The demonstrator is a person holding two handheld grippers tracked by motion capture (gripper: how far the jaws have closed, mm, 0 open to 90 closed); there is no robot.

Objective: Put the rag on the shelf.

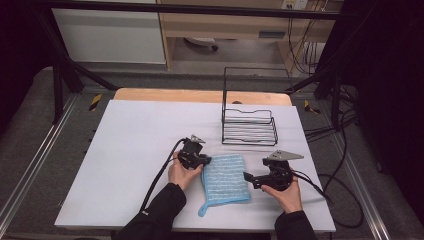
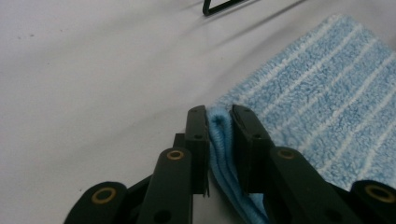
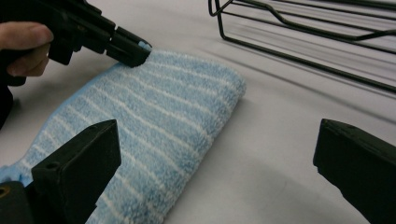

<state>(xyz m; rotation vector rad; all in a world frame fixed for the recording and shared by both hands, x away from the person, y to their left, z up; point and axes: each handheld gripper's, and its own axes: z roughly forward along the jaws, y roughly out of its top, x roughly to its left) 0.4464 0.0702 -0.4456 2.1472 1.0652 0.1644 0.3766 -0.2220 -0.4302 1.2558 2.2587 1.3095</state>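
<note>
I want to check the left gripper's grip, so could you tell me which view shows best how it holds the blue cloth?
The left gripper view: the cloth corner sits pinched between the left gripper jaws. The high view shows the contact small; the right gripper view shows it side-on.

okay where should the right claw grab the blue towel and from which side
Take the towel at its near right edge, coming in level from the right. The right claw already faces that edge with its jaws wide open and nothing between them. The folded towel lies flat, so its edge is thin enough to pinch. The left claw is shut on the far left corner.
</note>
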